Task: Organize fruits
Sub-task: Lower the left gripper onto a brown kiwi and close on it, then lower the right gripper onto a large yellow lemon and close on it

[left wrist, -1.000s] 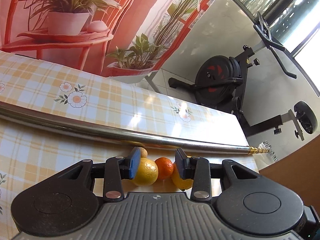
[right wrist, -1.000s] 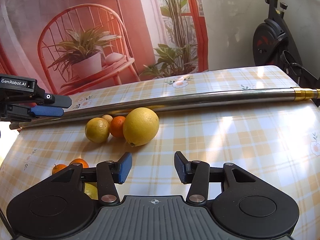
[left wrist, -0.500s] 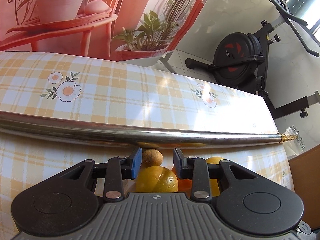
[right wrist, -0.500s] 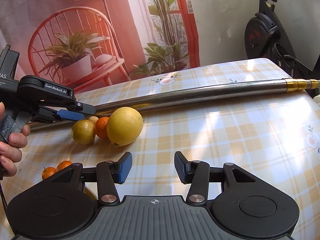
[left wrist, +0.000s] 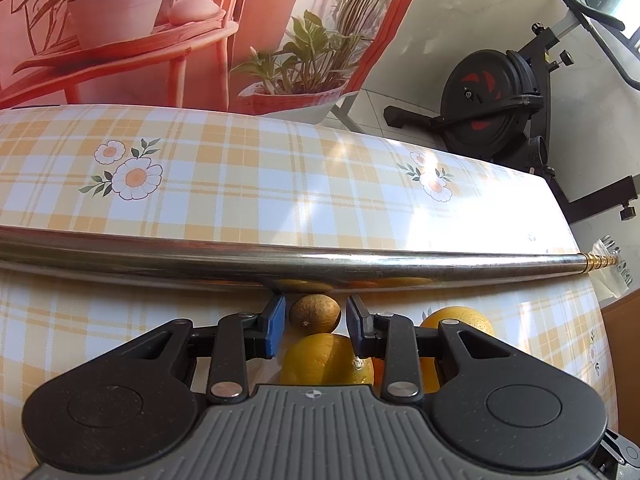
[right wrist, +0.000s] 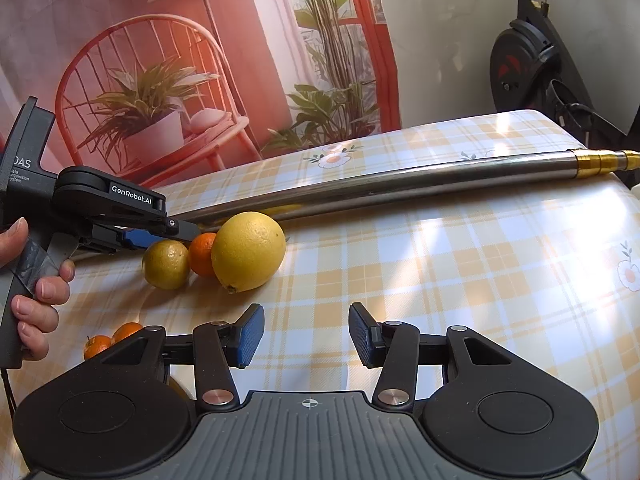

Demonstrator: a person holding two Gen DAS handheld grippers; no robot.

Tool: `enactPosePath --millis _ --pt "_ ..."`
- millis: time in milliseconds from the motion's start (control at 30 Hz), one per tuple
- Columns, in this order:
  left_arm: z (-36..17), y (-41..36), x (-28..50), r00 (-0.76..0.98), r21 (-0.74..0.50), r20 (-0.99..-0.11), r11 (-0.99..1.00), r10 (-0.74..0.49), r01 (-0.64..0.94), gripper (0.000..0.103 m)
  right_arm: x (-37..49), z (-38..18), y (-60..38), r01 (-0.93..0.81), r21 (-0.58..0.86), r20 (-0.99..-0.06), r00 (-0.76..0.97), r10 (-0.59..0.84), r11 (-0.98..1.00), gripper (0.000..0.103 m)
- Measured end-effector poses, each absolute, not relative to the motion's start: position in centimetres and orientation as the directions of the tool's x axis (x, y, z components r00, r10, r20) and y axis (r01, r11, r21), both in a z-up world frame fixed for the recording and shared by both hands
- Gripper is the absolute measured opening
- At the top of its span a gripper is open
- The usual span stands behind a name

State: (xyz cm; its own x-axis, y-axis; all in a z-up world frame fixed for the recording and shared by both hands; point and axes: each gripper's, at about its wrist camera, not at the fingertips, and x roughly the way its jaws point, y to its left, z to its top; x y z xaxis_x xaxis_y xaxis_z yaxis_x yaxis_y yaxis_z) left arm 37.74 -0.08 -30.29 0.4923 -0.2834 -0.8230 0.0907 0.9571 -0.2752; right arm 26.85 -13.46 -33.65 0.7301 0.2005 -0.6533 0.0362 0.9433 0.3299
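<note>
Left gripper [left wrist: 314, 320] jaws closing around small brown round fruit [left wrist: 315, 314] at lower centre, just below long steel pole [left wrist: 280, 258]; pads not visibly touching it. Right gripper [right wrist: 306, 334] fingers spread, empty, over yellow plaid tablecloth [right wrist: 460, 280]; large yellow lemon [right wrist: 248, 251] centre-left.

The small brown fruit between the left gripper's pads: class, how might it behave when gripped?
The small brown fruit is round, so it may roll toward the steel pole. It looks firm, probably light. The left gripper is closing around it.
</note>
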Motion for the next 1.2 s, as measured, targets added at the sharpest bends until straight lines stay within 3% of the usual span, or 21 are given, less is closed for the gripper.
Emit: enactPosePath --millis 400,867,1200 --pt "-27.5 1.1 35.1 0.578 -0.264 -0.755 0.951 -0.308 0.162 0.030 27.0 -33.9 -13.7 0.031 0.331 -0.653 0.730 0.205 0.943 0.044" --pt "-23.1 5.1 25.9 0.727 -0.203 -0.652 0.973 -0.216 0.107 0.030 30.4 -32.1 -12.3 -0.127 0.315 -0.547 0.785 0.290 0.940 0.052" --pt "-22.9 5.6 24.3 0.729 -0.209 -0.650 0.973 -0.214 0.100 0.030 34.5 -33.3 -9.9 -0.201 0.255 -0.618 0.719 0.319 0.946 0.057"
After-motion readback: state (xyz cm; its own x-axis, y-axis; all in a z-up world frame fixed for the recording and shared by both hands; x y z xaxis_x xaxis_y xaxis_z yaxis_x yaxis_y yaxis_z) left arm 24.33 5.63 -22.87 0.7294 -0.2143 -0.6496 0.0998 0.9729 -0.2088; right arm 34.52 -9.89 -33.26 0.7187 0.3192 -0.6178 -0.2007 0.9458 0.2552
